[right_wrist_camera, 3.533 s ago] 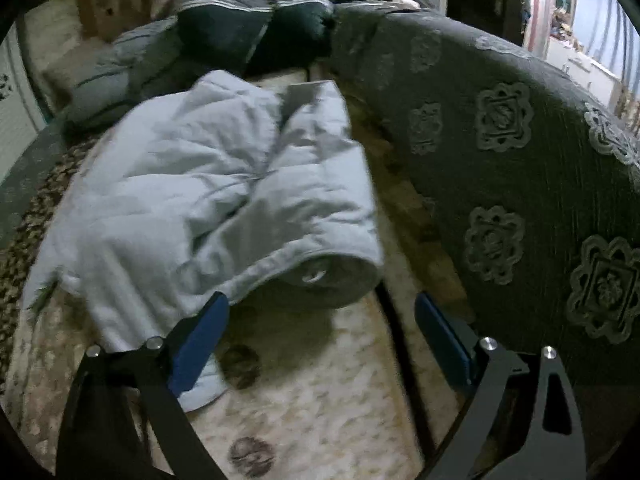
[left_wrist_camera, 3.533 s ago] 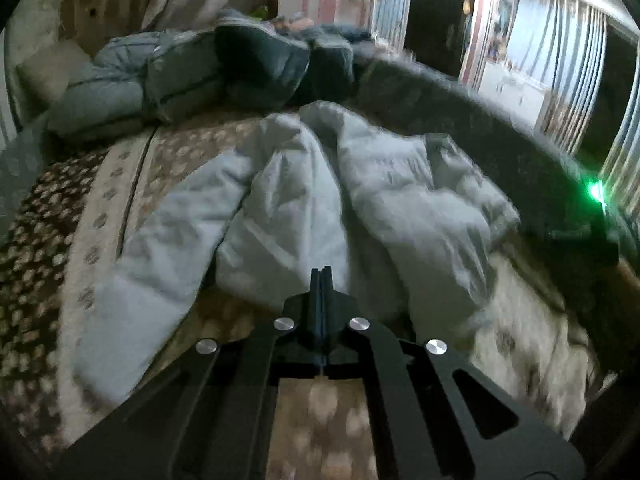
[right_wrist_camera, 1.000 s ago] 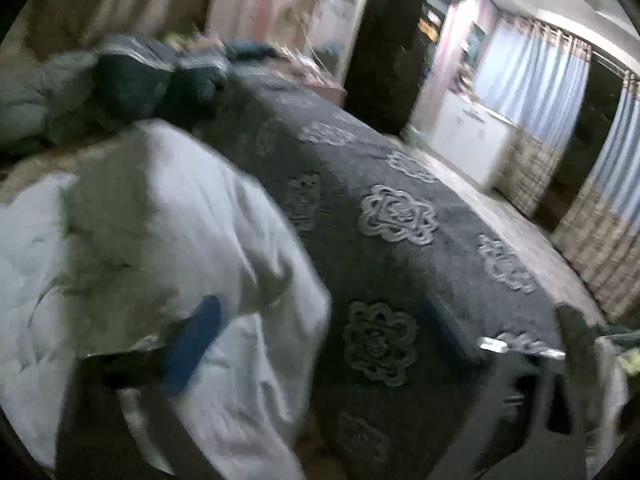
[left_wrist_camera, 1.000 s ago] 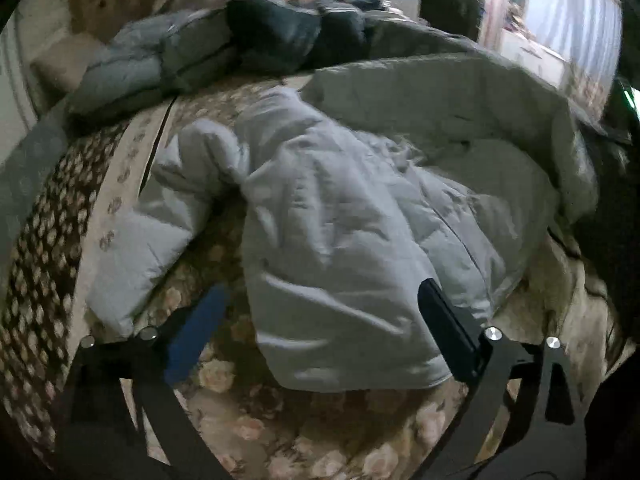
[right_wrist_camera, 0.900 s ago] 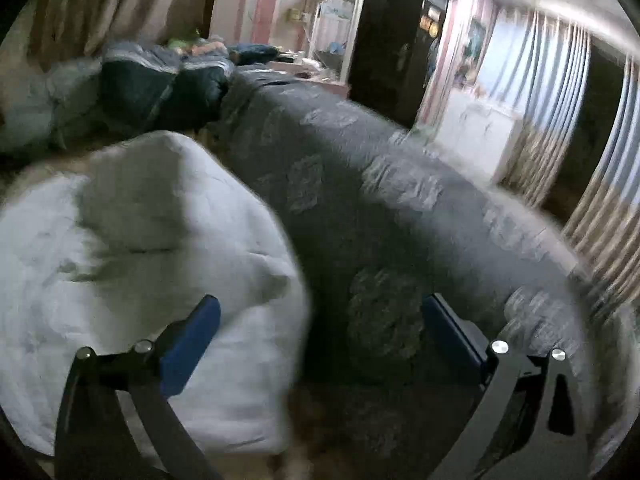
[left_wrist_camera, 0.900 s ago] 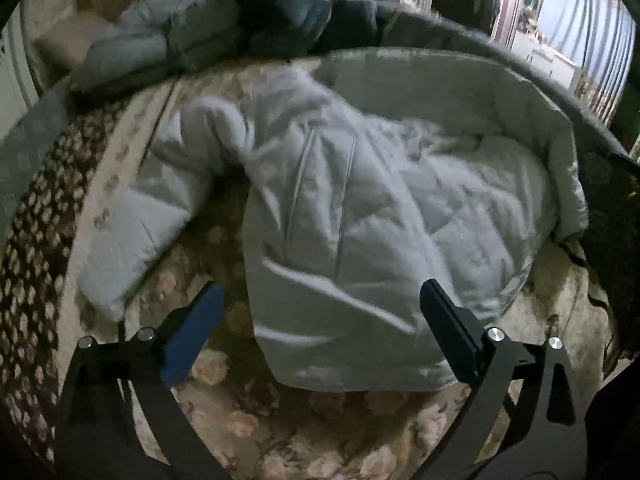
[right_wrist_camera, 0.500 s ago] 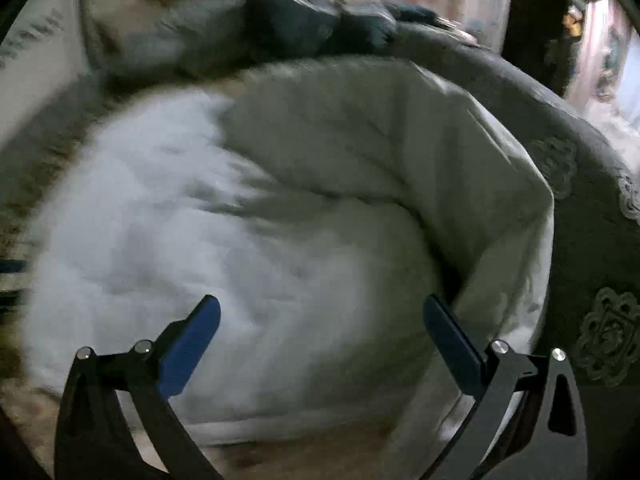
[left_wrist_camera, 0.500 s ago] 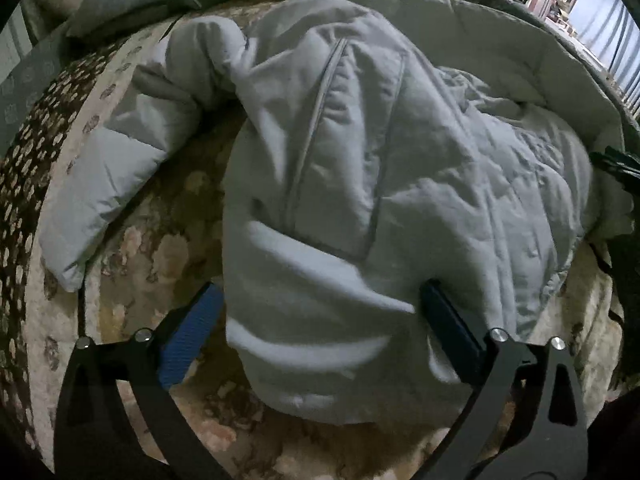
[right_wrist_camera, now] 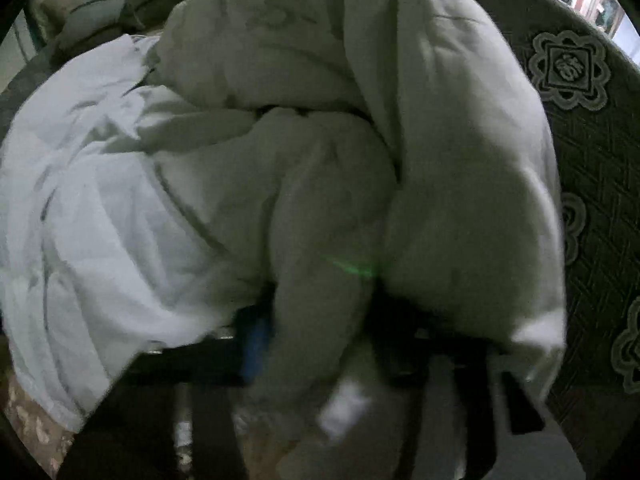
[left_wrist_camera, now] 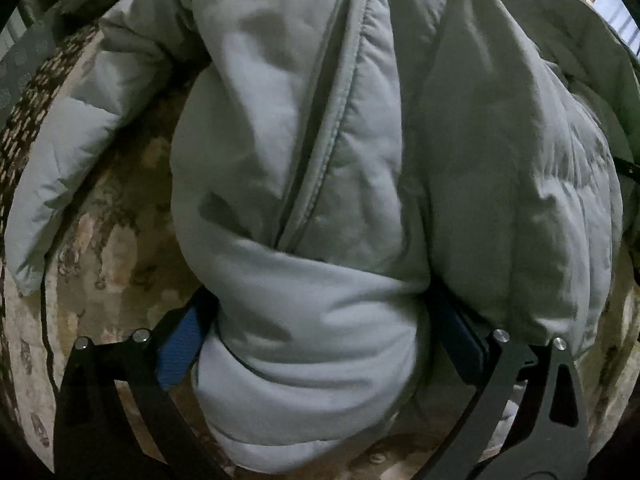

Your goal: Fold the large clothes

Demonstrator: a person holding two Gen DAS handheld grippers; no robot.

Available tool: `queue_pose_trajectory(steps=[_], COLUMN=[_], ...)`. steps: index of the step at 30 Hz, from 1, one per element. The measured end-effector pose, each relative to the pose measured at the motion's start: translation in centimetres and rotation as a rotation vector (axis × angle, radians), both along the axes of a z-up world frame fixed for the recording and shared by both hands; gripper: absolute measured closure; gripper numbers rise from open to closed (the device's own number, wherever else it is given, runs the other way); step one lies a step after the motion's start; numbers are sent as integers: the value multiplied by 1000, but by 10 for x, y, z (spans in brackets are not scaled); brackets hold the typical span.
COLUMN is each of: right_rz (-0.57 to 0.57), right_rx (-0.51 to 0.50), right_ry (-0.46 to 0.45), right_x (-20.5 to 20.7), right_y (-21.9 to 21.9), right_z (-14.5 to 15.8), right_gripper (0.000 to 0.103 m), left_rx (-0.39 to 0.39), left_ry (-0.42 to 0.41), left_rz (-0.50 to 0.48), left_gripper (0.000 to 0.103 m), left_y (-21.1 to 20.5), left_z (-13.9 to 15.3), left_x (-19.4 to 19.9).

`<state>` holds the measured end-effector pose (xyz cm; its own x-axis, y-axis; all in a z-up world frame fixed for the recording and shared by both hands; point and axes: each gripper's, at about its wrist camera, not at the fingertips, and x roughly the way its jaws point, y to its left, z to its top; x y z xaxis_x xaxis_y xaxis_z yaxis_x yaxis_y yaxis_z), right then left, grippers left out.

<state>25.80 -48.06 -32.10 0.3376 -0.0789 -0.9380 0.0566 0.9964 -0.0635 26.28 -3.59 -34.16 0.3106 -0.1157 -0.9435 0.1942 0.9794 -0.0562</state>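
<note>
A pale grey puffer jacket (left_wrist_camera: 340,128) lies bunched on a floral bedspread (left_wrist_camera: 104,240). My left gripper (left_wrist_camera: 320,332) is wide open, its blue-padded fingers (left_wrist_camera: 178,350) on either side of the jacket's rolled hem. One sleeve (left_wrist_camera: 72,120) trails off to the left. In the right wrist view the jacket (right_wrist_camera: 320,160) fills the frame. My right gripper (right_wrist_camera: 320,332) has narrowed around a thick fold of the jacket; its blue pad (right_wrist_camera: 256,344) presses the fold's left side, blurred by motion.
A dark grey blanket with medallion patterns (right_wrist_camera: 580,120) lies along the right side of the bed. Folded grey bedding (right_wrist_camera: 104,4) is piled at the far end. The bedspread's dark patterned border (left_wrist_camera: 24,92) runs along the left.
Both grippers have pushed forward into the jacket. The left one now straddles the hem. The right one has gone from wide open to closing on a fold.
</note>
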Motion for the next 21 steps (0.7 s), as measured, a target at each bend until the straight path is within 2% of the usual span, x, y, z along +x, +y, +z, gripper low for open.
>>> queue_pose_trajectory(steps=[1, 3, 4, 5, 6, 8, 11, 13, 15, 18, 20, 21], right_rz=[3, 11, 16, 18, 19, 31, 76, 127, 146, 120, 88, 63], right_rx=[12, 30, 35, 45, 58, 83, 107, 80, 94, 134, 148, 137], right_ry=[-5, -22, -29, -40, -49, -67, -97, -106, -125, -142, -90, -46], right_x=[-3, -14, -18, -23, -33, -41, -63, -85, -110, -142, -161, -168], right_y=[0, 11, 12, 15, 14, 21, 36, 47, 51, 45, 39, 33], right_z=[3, 16, 22, 28, 37, 54, 87, 106, 127, 149, 147, 140], right_gripper=[81, 87, 90, 90, 91, 92, 93, 93, 93, 93, 92, 87], left_rx=[-22, -64, -85, -108, -117, -105, -127, -167, -155, -122, -124, -114], left_ry=[-1, 3, 8, 9, 2, -58, -167, -229, -282, -349, -355, -321], left_rz=[-11, -13, -4, 8, 10, -17, -6, 46, 50, -26, -75, -115], left_gripper=[24, 52, 59, 72, 80, 86, 88, 88, 88, 88, 87, 82], left_y=[0, 4, 9, 14, 18, 24, 39, 59, 68, 79, 80, 78], left_z=[3, 12, 16, 21, 26, 50, 96, 126, 149, 189, 209, 211], left_x=[0, -1, -2, -3, -4, -14, -33, -50, -67, -106, -129, -138])
